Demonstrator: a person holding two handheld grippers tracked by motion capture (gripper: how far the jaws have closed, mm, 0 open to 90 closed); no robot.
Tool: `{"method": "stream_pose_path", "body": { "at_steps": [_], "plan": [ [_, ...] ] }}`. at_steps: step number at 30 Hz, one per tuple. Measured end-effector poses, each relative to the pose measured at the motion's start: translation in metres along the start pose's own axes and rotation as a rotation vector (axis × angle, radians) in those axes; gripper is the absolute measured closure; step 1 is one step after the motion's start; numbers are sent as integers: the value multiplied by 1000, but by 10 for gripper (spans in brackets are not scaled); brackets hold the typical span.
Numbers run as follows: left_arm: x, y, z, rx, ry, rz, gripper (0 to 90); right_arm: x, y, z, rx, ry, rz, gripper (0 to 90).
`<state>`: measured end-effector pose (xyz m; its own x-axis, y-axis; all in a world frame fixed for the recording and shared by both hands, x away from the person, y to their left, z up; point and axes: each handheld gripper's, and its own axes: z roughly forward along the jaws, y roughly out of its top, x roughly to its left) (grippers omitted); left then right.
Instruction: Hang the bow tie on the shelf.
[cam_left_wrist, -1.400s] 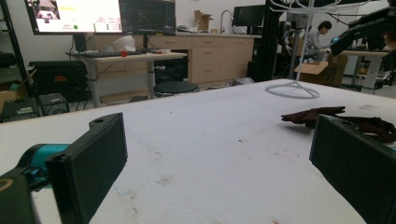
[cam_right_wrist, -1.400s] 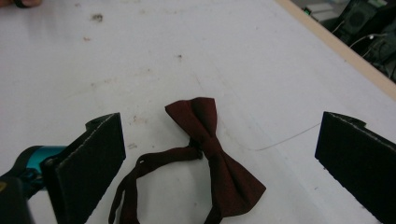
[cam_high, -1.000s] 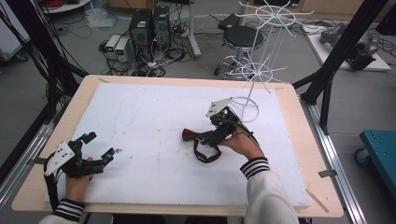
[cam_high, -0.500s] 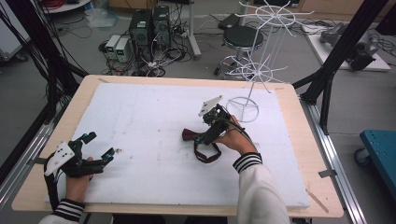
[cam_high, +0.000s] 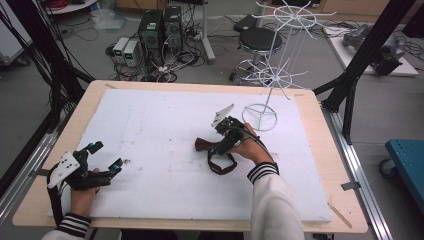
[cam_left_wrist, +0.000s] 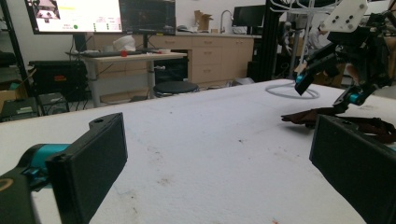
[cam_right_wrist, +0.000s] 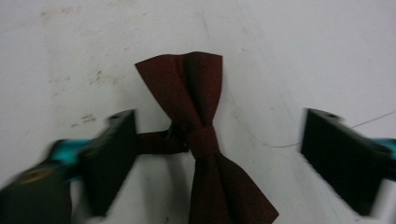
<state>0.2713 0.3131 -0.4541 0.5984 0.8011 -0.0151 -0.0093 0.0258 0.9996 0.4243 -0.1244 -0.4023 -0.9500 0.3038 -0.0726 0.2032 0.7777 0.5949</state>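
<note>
Bow tie (cam_right_wrist: 201, 140) flat on the table (cam_high: 150, 125), ungrasped.
Right gripper (cam_right_wrist: 217, 158) straddles its knot, fingers spread; left gripper (cam_high: 102, 159) rests apart, fingers spread.

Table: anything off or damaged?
Nothing damaged. The white sheet has small brown marks near its middle and by the left claw. The bow tie lies flat between the right claw's open jaws, strap looped beside it.

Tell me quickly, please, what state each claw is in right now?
Left claw: open, holding nothing, resting near the table's left front corner.
Right claw: open, jaws either side of the dark red bow tie, not yet gripping it.
</note>
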Motion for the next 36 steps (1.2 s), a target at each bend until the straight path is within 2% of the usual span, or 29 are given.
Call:
{"method": "stream_pose_path", "body": {
  "at_steps": [1,6,8,9,11,17,21,22,23,24,25,27,31,36],
  "plan": [
    [0,0,0,0,-1,1,45,0,0,1,5,-6,-11,209],
    [0,0,0,-1,0,-2,45,-1,0,2,37,7,-41,359],
    [0,0,0,-2,1,-4,45,0,-1,2,51,8,-24,373],
    [0,0,0,0,0,-2,45,-3,-1,3,36,5,-54,384],
    [0,0,0,0,0,-1,45,-2,-2,3,53,10,-33,422],
    [0,0,0,-2,1,-5,45,-1,-2,5,81,22,-49,492],
    [0,0,0,-3,1,-5,45,1,-1,10,123,39,-80,616],
    [0,0,0,-2,1,-5,45,1,-1,10,123,39,-80,616],
    [0,0,0,-2,1,-4,45,2,-1,10,130,58,-96,705],
    [0,0,0,-1,1,-2,45,2,-1,10,130,58,-96,705],
    [0,0,0,-2,1,-5,45,3,0,10,134,59,-123,756],
    [0,0,0,-3,1,-5,45,4,1,10,138,73,-123,768],
    [0,0,0,-1,1,-5,45,5,1,10,140,71,-127,771],
    [0,0,0,-1,1,-5,45,7,3,4,124,52,-117,770]
  ]
}}
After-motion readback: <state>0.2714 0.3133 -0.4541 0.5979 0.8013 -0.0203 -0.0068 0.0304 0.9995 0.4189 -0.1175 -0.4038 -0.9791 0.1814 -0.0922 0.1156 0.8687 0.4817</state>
